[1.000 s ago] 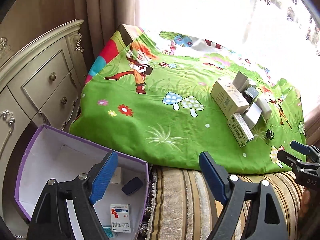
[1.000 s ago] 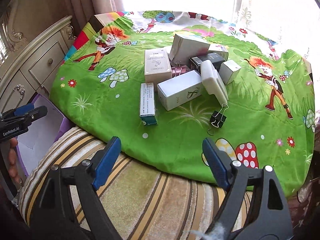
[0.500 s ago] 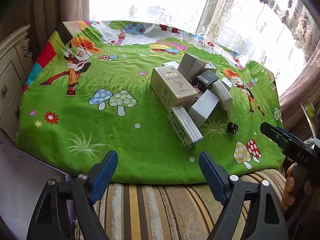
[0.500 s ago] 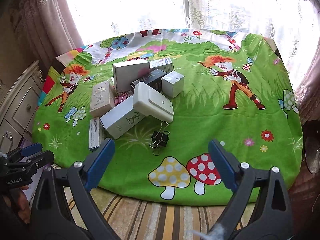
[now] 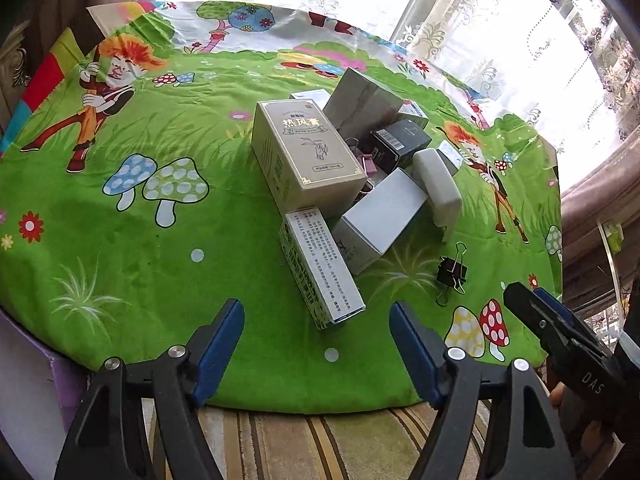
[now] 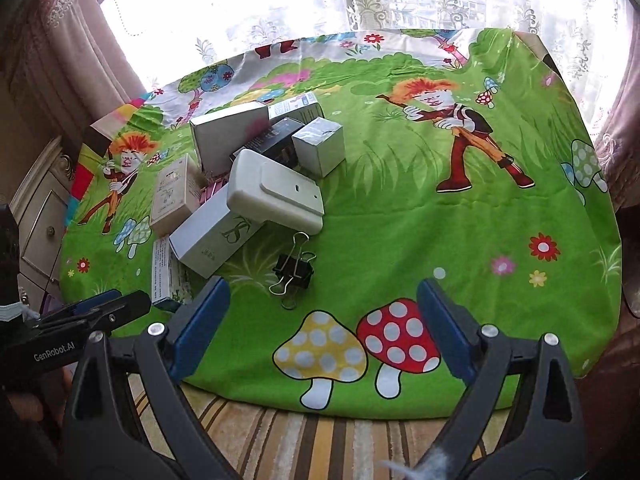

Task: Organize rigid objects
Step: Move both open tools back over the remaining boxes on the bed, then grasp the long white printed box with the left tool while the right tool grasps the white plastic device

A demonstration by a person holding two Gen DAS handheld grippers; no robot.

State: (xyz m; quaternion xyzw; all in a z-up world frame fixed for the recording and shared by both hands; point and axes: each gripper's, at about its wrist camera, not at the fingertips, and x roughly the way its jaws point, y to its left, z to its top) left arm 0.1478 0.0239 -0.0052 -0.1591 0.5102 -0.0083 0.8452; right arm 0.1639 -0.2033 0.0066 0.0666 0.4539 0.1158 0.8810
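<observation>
In the left wrist view, the left gripper (image 5: 316, 344) is at the lower centre; its jaws are closing with nothing between them. The pile of boxes (image 5: 344, 168) lies at the centre on the green cartoon cloth (image 5: 120, 208), with the long medicine box (image 5: 320, 266) nearest the fingers. A black binder clip (image 5: 451, 272) lies at right.

In the right wrist view, the right gripper (image 6: 320, 330) is wide apart and empty, above the cloth's near edge. The white plastic case (image 6: 276, 196) rests on the pile, left of centre.

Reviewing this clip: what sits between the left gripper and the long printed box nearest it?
Only bare green cloth, seen in the left wrist view. The left gripper, its jaws closing, holds nothing; the long printed box lies just ahead.
</observation>
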